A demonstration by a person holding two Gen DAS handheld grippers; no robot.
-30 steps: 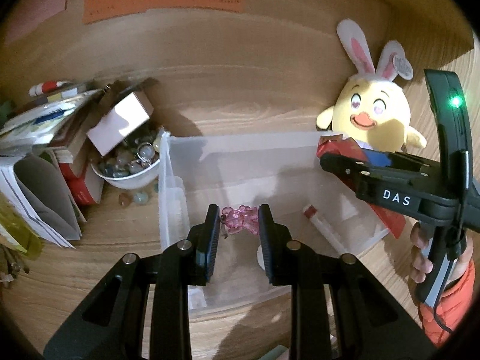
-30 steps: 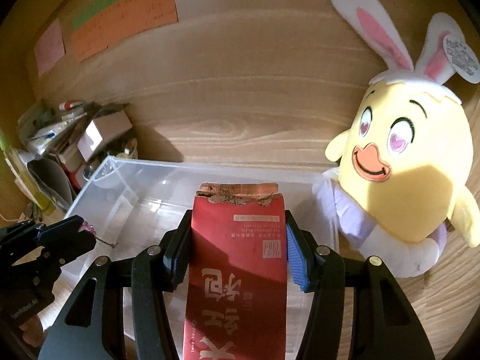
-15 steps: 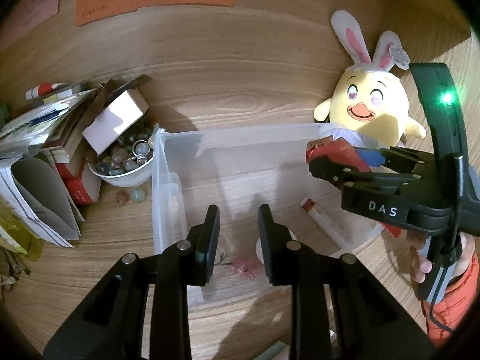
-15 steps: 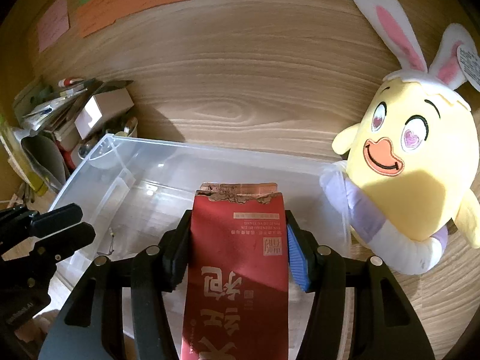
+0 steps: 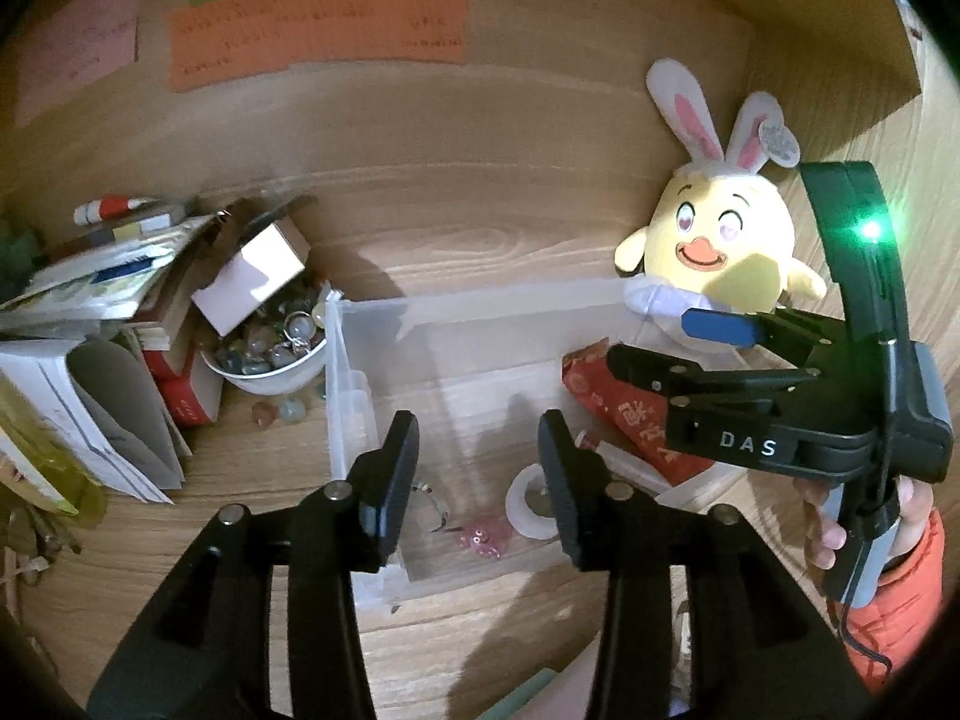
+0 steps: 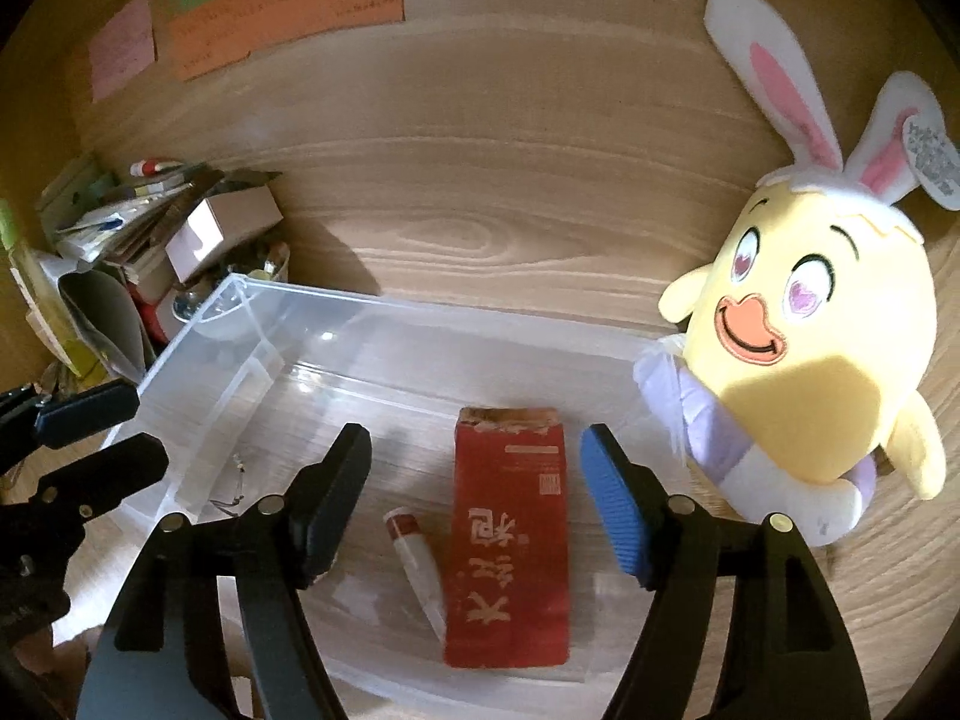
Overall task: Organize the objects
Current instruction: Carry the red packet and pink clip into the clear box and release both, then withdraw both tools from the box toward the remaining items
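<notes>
Both claws have just been opening and stand apart, empty: the left claw (image 5: 477, 474) above the small pink translucent charm (image 5: 485, 535), the right claw (image 6: 474, 501) above the flat red paper packet (image 6: 510, 540), both lying in the clear plastic bin (image 6: 252, 324). The yellow plush chick (image 6: 816, 360) touches the bin's right wall; a careless withdrawal might topple it.

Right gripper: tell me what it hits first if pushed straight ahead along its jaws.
Most likely the red packet lying in the clear bin, right between the open jaws of the right gripper. Depth is uncertain; the tube lies just beside it.
</notes>
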